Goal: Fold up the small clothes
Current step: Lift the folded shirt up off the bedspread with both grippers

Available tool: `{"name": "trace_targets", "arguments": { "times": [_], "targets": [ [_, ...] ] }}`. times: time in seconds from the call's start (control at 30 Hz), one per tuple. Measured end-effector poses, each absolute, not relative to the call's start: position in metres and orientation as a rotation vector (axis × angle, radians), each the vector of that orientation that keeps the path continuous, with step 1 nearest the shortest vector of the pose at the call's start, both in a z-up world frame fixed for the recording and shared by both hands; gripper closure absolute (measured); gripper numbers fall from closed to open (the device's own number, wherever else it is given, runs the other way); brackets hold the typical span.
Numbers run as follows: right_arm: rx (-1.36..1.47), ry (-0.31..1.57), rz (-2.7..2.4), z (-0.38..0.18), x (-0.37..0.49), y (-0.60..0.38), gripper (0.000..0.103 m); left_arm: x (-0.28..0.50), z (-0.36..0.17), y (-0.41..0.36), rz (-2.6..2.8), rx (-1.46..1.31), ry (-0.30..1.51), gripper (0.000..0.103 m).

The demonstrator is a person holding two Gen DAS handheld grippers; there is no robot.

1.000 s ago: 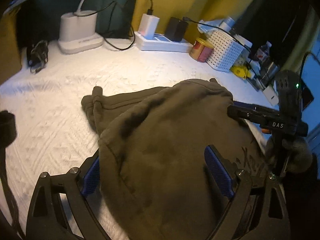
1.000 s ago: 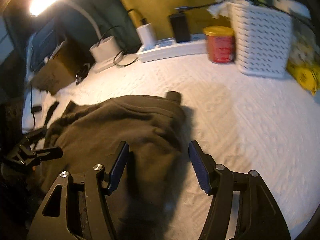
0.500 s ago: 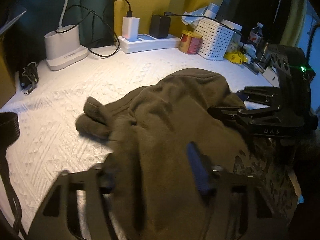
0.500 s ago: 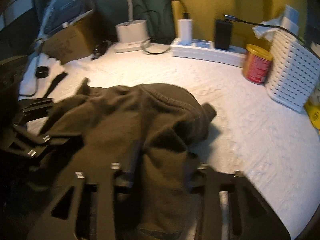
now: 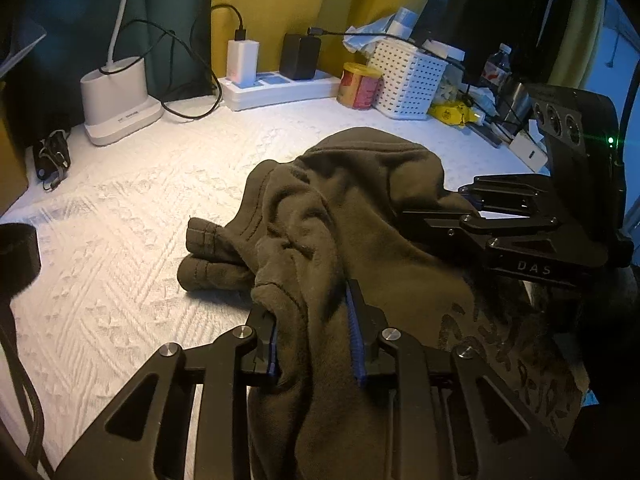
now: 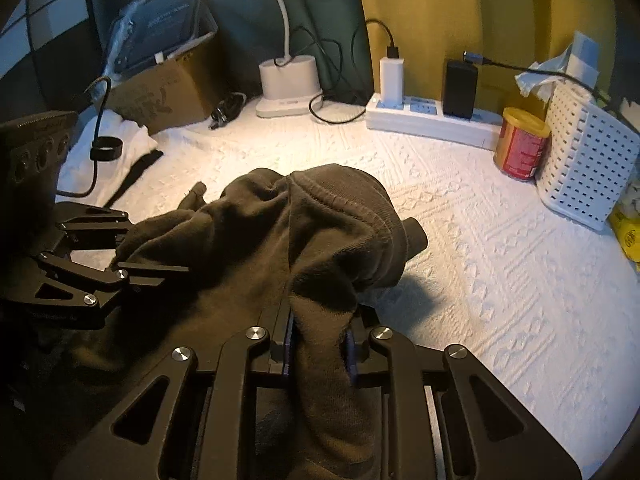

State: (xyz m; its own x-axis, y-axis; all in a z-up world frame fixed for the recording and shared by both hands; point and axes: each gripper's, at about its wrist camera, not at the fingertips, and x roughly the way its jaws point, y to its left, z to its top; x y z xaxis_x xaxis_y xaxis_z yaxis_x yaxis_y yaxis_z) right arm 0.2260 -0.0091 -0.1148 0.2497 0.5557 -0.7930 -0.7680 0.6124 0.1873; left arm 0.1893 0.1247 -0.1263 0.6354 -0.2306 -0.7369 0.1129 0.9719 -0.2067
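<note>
While both claws are closing on bunched folds of the olive garment [image 5: 360,216], left claw [image 5: 314,338] and right claw [image 6: 318,340], the thick cloth could slip out. Its loose cuff [image 5: 204,256] at nine o'clock may drag on the white textured table [image 5: 120,240] and spoil the fold.

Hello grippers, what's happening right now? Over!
Left gripper and right gripper closing, each pinching a bunch of the brown garment. Garment crumpled, unfolded. White cover around it bare.
</note>
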Motion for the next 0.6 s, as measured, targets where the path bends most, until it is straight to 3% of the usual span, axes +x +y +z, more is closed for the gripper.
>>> {"name": "trace_targets", "arguments": {
  "times": [0.6],
  "targets": [
    [-0.239, 0.775, 0.904, -0.037, 0.169, -0.041, 0.083, 0.141, -0.073, 0.085, -0.226, -0.056, 0.653, 0.082]
  ]
}}
